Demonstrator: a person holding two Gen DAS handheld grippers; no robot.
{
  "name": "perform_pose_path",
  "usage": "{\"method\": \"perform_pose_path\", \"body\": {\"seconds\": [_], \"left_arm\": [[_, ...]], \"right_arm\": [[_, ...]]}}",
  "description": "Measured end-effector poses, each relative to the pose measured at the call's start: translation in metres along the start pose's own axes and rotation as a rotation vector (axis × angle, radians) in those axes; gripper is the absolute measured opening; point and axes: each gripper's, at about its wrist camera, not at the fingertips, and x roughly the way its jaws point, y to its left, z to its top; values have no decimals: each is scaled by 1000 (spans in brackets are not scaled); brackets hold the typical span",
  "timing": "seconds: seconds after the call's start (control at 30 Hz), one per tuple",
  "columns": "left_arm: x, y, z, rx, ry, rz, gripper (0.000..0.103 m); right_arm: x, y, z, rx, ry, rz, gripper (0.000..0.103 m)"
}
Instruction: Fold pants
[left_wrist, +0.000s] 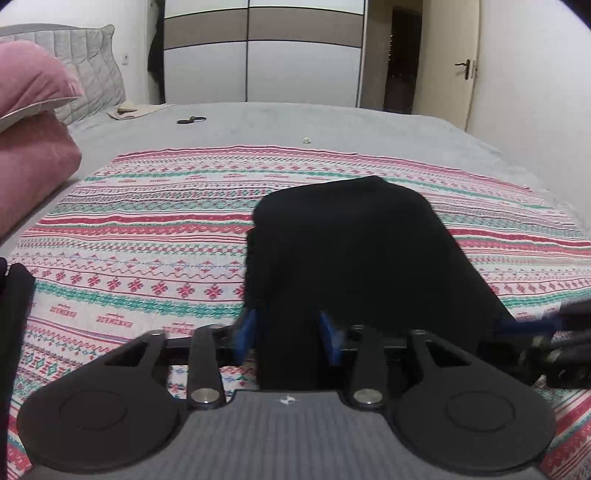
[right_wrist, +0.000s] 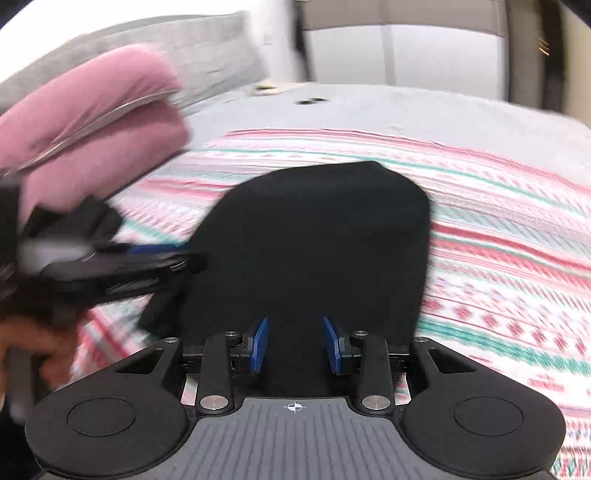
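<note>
The black pants (left_wrist: 354, 251) lie folded into a short stack on the striped patterned cloth (left_wrist: 147, 236) on the bed. My left gripper (left_wrist: 288, 332) is open at the near left part of the stack, with black cloth between its blue pads (left_wrist: 246, 330). My right gripper (right_wrist: 295, 343) is open over the near edge of the pants (right_wrist: 317, 236), its blue pads (right_wrist: 260, 343) apart with cloth between them. The right gripper also shows at the right edge of the left wrist view (left_wrist: 543, 325). The left gripper shows blurred at the left of the right wrist view (right_wrist: 162, 254).
Two pink pillows (left_wrist: 33, 122) are stacked at the left by a grey quilted headboard (left_wrist: 92, 62). A small dark object (left_wrist: 190, 119) and a beige cloth (left_wrist: 129, 110) lie on the grey bedspread (left_wrist: 332, 125). A wardrobe (left_wrist: 258, 51) and a door (left_wrist: 447, 59) stand behind.
</note>
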Motion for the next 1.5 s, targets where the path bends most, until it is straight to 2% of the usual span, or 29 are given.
{"method": "perform_pose_path", "body": {"seconds": [0.1,0.17,0.3,0.43,0.53,0.73,0.87,0.93,1.0,1.03,1.07,1.1,1.13,1.17,1.2,1.27,1.4,1.5], "left_arm": [[4,13,3,-72,21,-38,83],[6,23,6,-139,30,-69,84],[13,35,11,-201,26,-63,97],[34,56,13,-363,79,-192,98],[49,68,13,-473,124,-250,103],[68,72,14,-519,176,-327,103],[72,72,13,-517,168,-333,103],[73,69,14,-508,158,-340,103],[77,67,14,-522,155,-389,103],[79,65,14,-525,149,-383,103],[79,63,14,-520,142,-377,103],[79,62,14,-519,136,-377,98],[78,61,14,-523,123,-379,90],[76,60,15,-520,107,-381,86],[72,56,16,-505,94,-380,79],[66,51,21,-467,77,-366,72],[63,47,33,-482,53,-383,64],[70,35,46,-498,35,-409,63]], "right_arm": [[23,-13,-9,48,96,-6,33],[25,-10,-10,29,92,-9,34],[14,-22,0,75,70,55,41],[5,-48,7,171,12,19,72],[10,-77,8,285,23,53,72],[28,-114,4,471,32,143,72],[45,-122,2,501,26,117,72],[52,-124,0,508,0,133,72],[56,-121,3,509,-17,138,73],[57,-120,5,517,-25,132,73],[59,-118,5,532,-42,129,69],[62,-116,6,533,-49,131,63],[66,-112,6,514,-47,116,52],[69,-107,7,485,-50,84,44],[69,-102,8,450,-59,65,40],[65,-94,11,399,-82,48,22],[54,-89,19,359,-119,42,18],[47,-90,27,331,-167,23,18]]}}
